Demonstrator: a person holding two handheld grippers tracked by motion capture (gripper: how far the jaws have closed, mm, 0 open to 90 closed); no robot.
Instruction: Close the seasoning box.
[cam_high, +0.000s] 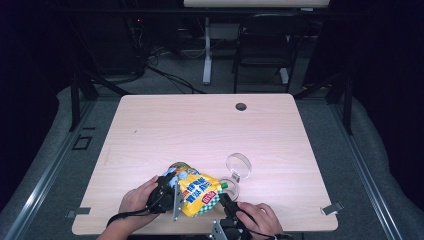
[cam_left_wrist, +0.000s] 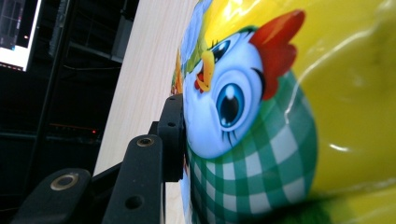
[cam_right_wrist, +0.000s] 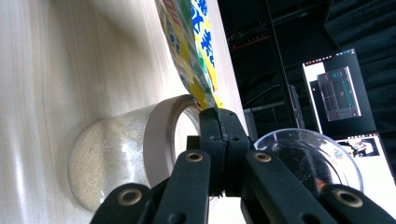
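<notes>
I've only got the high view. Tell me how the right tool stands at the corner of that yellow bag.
Observer: In the right gripper view the right tool is shut, its jaws together and apparently pinching the bottom corner of the bag.
Operator: Now give me what's in the jar next to it.
Observer: The jar is open, has a white rim, and is partly filled with fine pale grains.
Operator: Report the left tool's grip.
Observer: In the left gripper view one jaw of the left tool presses flat against the bag, right beside a printed cartoon chick's face above a green check pattern.
</notes>
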